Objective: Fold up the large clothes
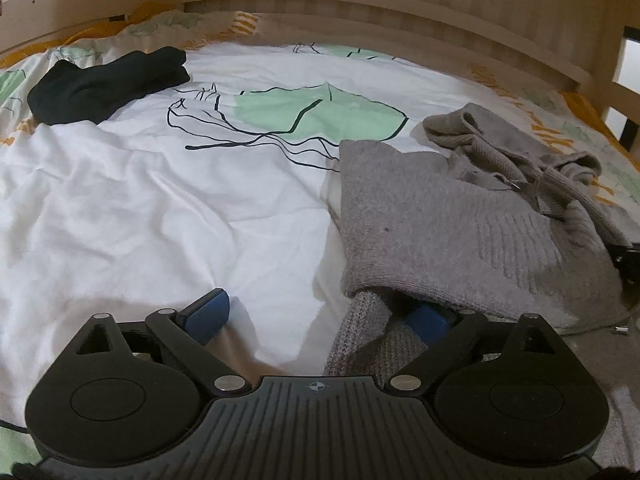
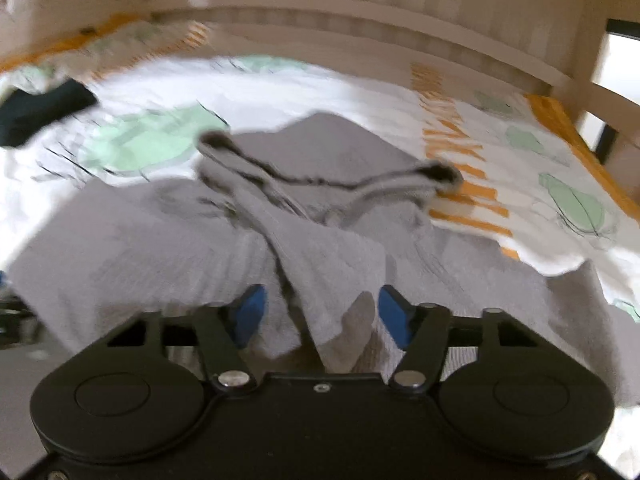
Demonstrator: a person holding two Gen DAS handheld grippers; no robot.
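**A:** Where was the grey sweater (image 1: 440, 232) at that moment?

**B:** It lay on the bed cover (image 1: 160, 200), on the right part as the left camera saw it. The body was partly flat, and the ribbed parts were bunched behind it, toward the wooden bed frame (image 1: 400, 12). A dark piece of clothing (image 1: 108, 84) lay well apart from it, far on the left.

**A:** What did the left gripper (image 1: 318, 318) do?

**B:** Its jaws stood wide apart. One blue pad (image 1: 208, 316) was over the bare cover and touched no cloth. The other pad (image 1: 426, 320) was tucked under the near edge of the sweater. The pads did not press anything between them.

**A:** And the right gripper (image 2: 320, 312)?

**B:** The picture was blurred there. Its jaws stood about half open, and a raised fold of the sweater (image 2: 320, 260) ran between the two blue pads (image 2: 250, 312). A gap showed on both sides of the fold, so the pads were not squeezing it.
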